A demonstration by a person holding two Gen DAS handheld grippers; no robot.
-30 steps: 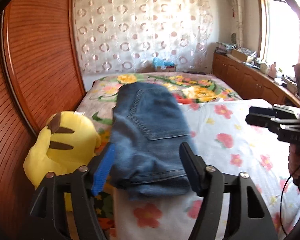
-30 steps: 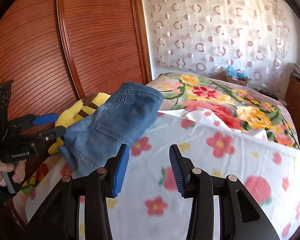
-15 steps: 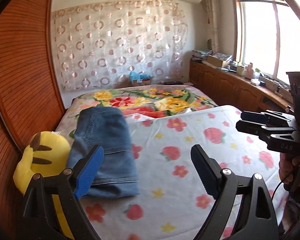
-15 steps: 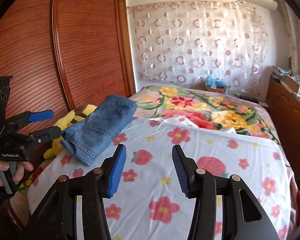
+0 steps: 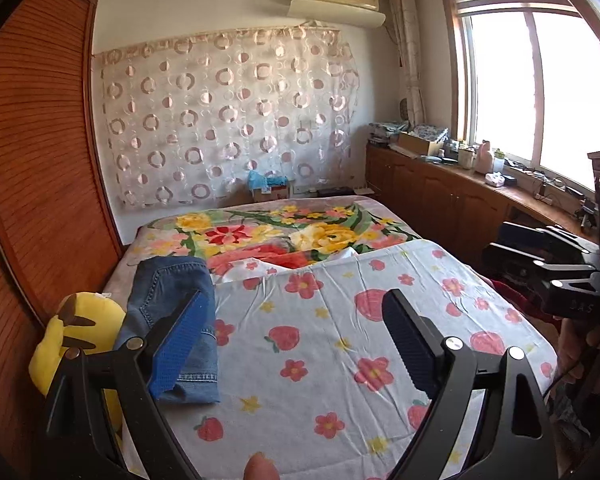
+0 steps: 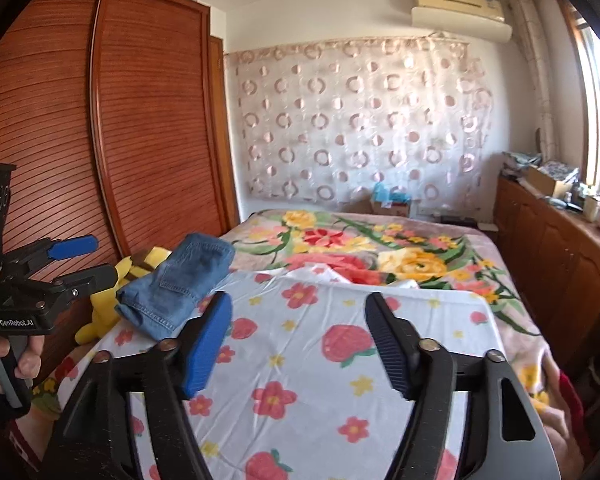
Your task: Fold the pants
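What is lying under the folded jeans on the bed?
The folded jeans rest on the white strawberry-print sheet, their far end on the flowered blanket. A yellow plush toy sits beside them, not underneath. Anything hidden beneath the denim cannot be seen.

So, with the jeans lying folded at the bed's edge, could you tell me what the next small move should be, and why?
Probably none on the jeans: they lie folded beside the yellow plush toy. Both the left gripper and the right gripper are open and empty, so I would simply keep them clear.

Left hand-held gripper [image 5: 296, 336] wide, empty; right hand-held gripper [image 6: 300, 336] just opening, empty.
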